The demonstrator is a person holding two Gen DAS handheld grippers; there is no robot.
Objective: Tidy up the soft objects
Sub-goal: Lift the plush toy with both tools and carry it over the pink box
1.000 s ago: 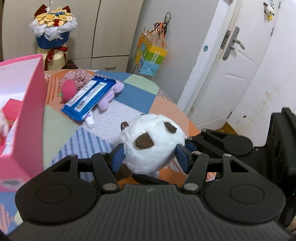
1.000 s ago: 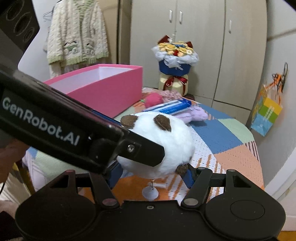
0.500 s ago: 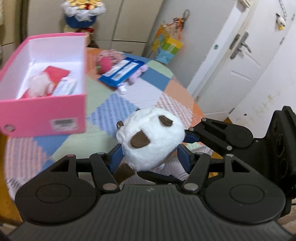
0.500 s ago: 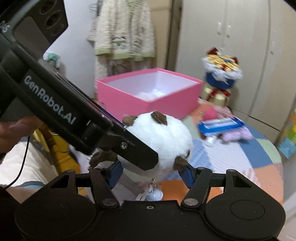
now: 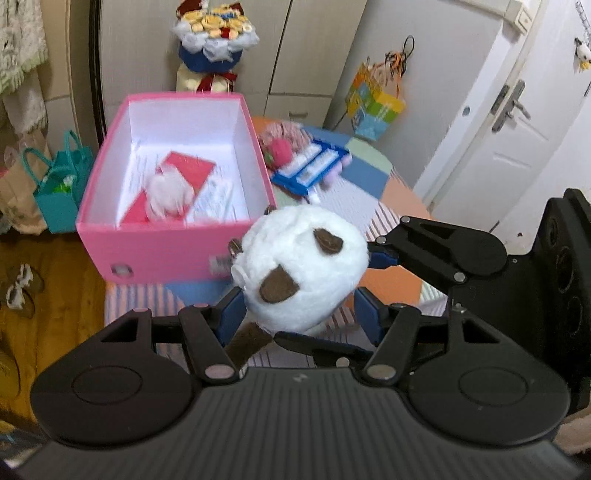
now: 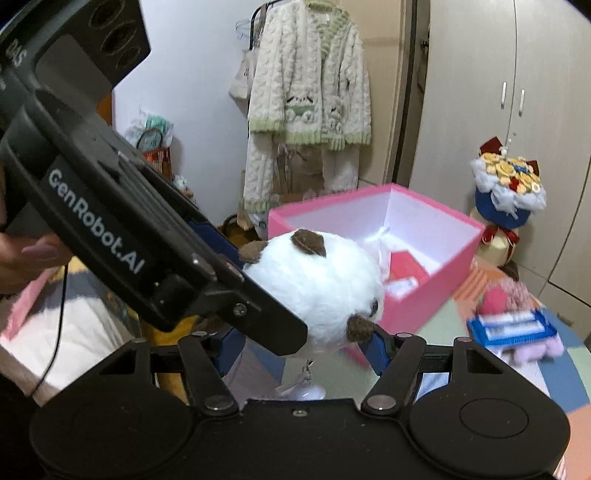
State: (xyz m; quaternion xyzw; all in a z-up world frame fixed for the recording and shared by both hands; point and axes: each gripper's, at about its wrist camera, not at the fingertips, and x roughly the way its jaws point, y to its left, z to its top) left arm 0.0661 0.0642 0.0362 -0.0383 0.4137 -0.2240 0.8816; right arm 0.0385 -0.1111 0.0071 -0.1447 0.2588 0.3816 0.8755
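Note:
A round white plush toy [image 5: 303, 266] with brown patches hangs in the air between both grippers. My left gripper [image 5: 298, 309] has its blue pads on the toy's lower sides. The right gripper's black fingers [image 5: 436, 251] reach in from the right and underneath. In the right wrist view the same toy [image 6: 317, 291] sits in my right gripper [image 6: 303, 344], whose jaws are opening slightly while a pad still touches a brown patch. An open pink box [image 5: 177, 254] stands just beyond the toy, holding a fluffy white item [image 5: 168, 192] and a red card [image 5: 188, 170].
A patchwork-covered table [image 5: 369, 177] carries the box, a blue pack [image 5: 314, 166] and a pink plush [image 5: 279, 149]. A bouquet [image 5: 210, 33] stands behind, with cupboards and a white door [image 5: 517, 129] at the right. Teal bags [image 5: 59, 192] are on the floor at the left; a cardigan [image 6: 310, 92] hangs on the wall.
Both grippers have risen and swung left with the plush toy held between them. The pink box, first at the edge, now lies ahead with its inside showing.

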